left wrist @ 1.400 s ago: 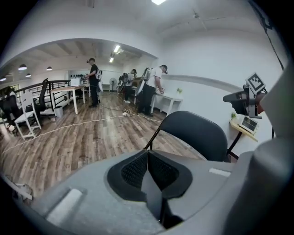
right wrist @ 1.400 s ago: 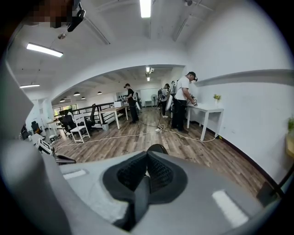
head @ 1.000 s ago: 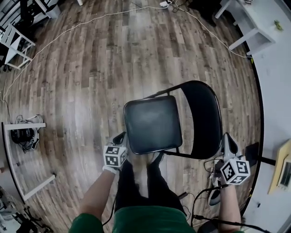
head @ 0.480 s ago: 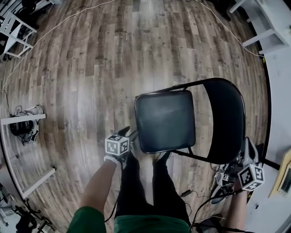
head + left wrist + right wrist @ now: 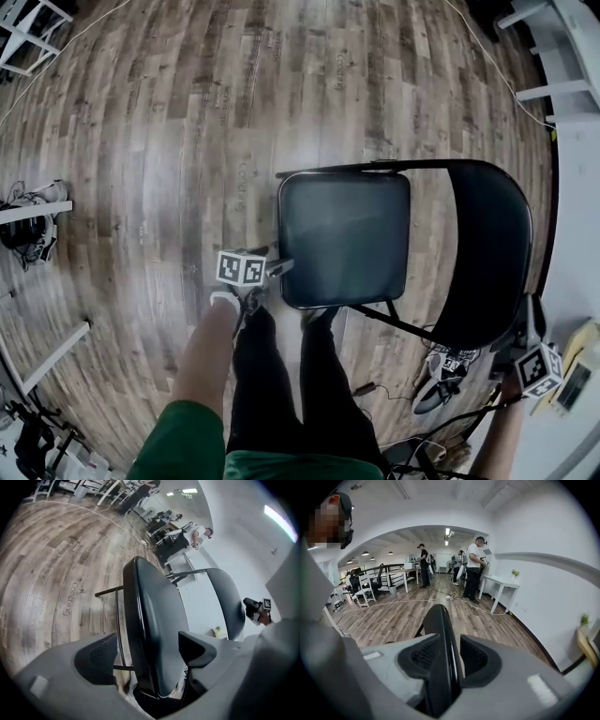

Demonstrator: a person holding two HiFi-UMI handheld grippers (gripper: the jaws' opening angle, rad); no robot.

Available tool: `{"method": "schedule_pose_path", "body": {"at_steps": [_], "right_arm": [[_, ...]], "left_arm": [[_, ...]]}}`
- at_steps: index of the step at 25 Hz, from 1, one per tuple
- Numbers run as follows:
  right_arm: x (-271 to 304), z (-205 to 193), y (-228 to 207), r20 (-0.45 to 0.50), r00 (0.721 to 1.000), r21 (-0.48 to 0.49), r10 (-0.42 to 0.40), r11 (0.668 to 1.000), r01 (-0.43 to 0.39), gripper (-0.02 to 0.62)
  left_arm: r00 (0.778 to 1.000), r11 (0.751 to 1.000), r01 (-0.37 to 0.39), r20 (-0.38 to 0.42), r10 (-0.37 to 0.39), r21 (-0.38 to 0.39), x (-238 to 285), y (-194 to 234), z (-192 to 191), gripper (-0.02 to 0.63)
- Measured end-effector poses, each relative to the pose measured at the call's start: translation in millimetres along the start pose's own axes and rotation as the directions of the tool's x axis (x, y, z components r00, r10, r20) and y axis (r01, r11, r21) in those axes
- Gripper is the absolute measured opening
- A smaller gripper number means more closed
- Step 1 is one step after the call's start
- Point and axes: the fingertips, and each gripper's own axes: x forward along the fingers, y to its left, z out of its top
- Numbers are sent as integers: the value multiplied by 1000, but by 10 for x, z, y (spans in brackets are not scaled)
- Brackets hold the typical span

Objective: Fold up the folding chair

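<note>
Quick update from my end: compared with a second back, both tools have come down onto the black folding chair with the thin metal frame [image 5: 394, 234], which stands unfolded on the brown wood-plank floor [image 5: 169, 141], right in front of my operator's dark-trousered legs [image 5: 281, 375]. The left tool [image 5: 277, 267] used to sit off the near corner. Now it's at the left edge of the padded black seat [image 5: 154, 620], and its jaws have just been opening. They're spread wide with the seat edge between them and a gap on both sides, so nothing is gripped. The right tool [image 5: 530, 323] has dropped to the near end of the curved black backrest [image 5: 487, 253]. Its jaws have also just been opening, and they stand partly apart astride the backrest's rim, pads close on either side. I can't see them biting. Room-wise, there's a white wall [image 5: 543, 602] running close along the backrest side, and a white surface on white legs [image 5: 562, 56] up in the far corner. A thin white cable [image 5: 497, 70] trails across the floor towards it, and a few people [image 5: 473, 569] are standing at the far end. Over on the left there's a low white frame with black gear [image 5: 33, 220]. The floor beyond the seat is wide open, but the wall side is tight, with loose black cables and a shoe [image 5: 431, 389] on the floor near the right tool.
</note>
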Motion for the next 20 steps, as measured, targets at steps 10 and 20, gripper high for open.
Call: {"method": "schedule_pose_path", "body": {"at_steps": [10, 20], "right_arm": [[353, -190, 38, -62, 997, -11, 50, 999, -51, 309], [525, -470, -17, -152, 972, 58, 177, 984, -170, 319]], "left_arm": [[984, 972, 177, 33, -174, -157, 427, 98, -94, 443], [979, 953, 205, 28, -204, -222, 614, -31, -174, 440]]}}
